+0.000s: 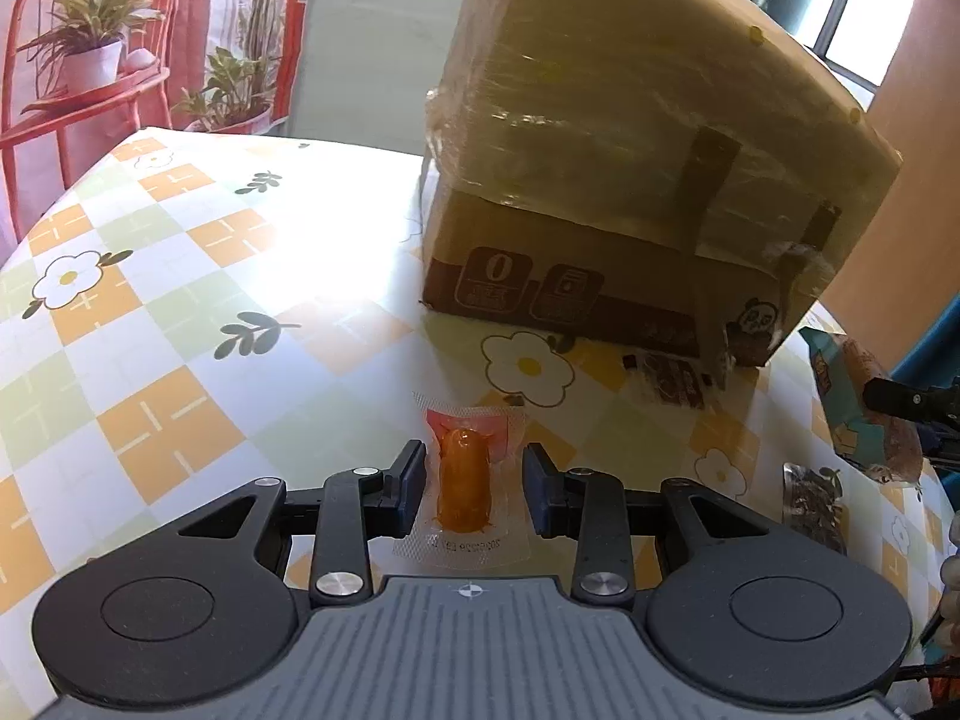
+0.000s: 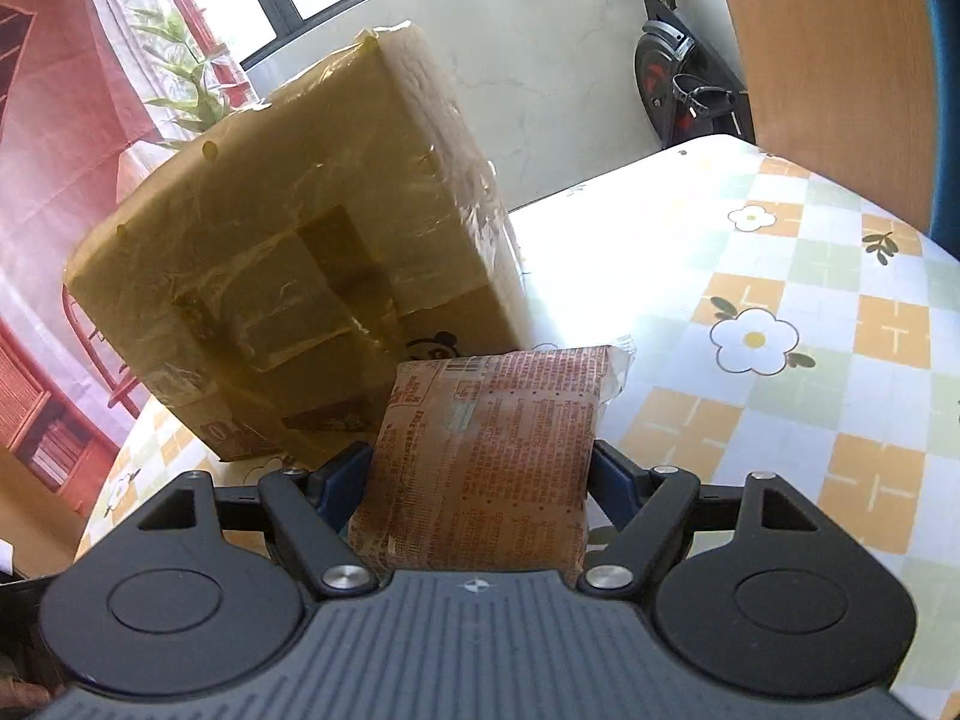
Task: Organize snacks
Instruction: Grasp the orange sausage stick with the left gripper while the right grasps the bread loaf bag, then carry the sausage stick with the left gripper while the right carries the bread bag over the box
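- Small clear-wrapped snack point(image 1: 465, 468), an orange oblong piece inside a sealed pouch with pink at its far end, sits between the pads of my left gripper point(image 1: 475, 483).
- Left jaws stand narrow. The left pad lies against the pouch's edge; the right pad meets the pouch's clear rim. I cannot tell whether they press firmly on the piece itself.
- I cannot tell whether that pouch rests on the counter point(image 1: 180, 324) or hangs just above it.
- My right gripper point(image 2: 480, 480) carries a wide red-brown packet point(image 2: 486, 456) covered in fine print, its crimped end pointing away from me. Right jaws stand fairly wide, pads clamped on both sides of the packet.
- From the left wrist view the same grip appears at the right edge: a packet with a teal face point(image 1: 852, 414) held by a dark finger.
- A large cardboard box point(image 1: 648, 180) wrapped in yellowish tape stands on the counter beyond both snacks, near the packet's far end in the right view.
- A flat dark-printed sachet point(image 1: 675, 381) lies by the box's base; another dark packet point(image 1: 816, 507) lies near the counter's right edge.
- Counter cover: checked orange, green and white with flowers.
- Background: potted plants point(image 1: 90, 42) on a red stand; an exercise bike point(image 2: 684, 84) by the wall.
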{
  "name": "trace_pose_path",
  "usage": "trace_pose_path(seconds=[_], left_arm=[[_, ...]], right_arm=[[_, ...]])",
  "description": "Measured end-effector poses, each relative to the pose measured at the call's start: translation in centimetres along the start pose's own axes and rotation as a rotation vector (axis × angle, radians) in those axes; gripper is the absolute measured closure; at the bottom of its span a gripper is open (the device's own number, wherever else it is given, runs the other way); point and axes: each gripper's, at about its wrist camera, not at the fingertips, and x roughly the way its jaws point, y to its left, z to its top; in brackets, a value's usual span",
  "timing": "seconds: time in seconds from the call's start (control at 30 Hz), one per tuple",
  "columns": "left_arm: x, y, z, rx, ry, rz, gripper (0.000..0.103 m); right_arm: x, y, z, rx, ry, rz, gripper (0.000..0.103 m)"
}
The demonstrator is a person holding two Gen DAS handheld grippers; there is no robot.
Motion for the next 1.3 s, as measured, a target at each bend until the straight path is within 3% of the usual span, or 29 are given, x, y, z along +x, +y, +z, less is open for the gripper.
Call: trace_pose_path(seconds=[0.23, 0.43, 0.73, 0.93, 1.1, 1.3], left_arm=[[-0.8, -0.3, 0.4, -0.003, -0.032, -0.019, 0.067], [-2.6, -1.1, 2.6, 0.01, -0.099, -0.057, 0.067], [-7.3, -4.1, 8.2, 0.091, -0.288, -0.147, 0.067], [-8.1, -6.6, 12.4, 0.152, -0.385, -0.165, 0.067], [-7.3, -8.0, 15.9, 0.174, -0.419, -0.171, 0.067], [-4.3, -8.9, 18.6, 0.186, -0.373, -0.152, 0.067]], right_arm=[[0.1, -0.2, -0.6, -0.006, 0.016, 0.001, 0.024], [-1.1, -0.1, 0.4, -0.004, -0.023, -0.004, 0.025], [-4.7, 0.5, 3.9, -0.024, -0.188, 0.0, 0.024], [-7.0, 1.2, 7.4, -0.055, -0.302, 0.02, 0.024], [-6.8, 3.6, 10.9, -0.119, -0.375, 0.083, 0.025], [-2.9, 8.0, 14.9, -0.227, -0.396, 0.156, 0.025]])
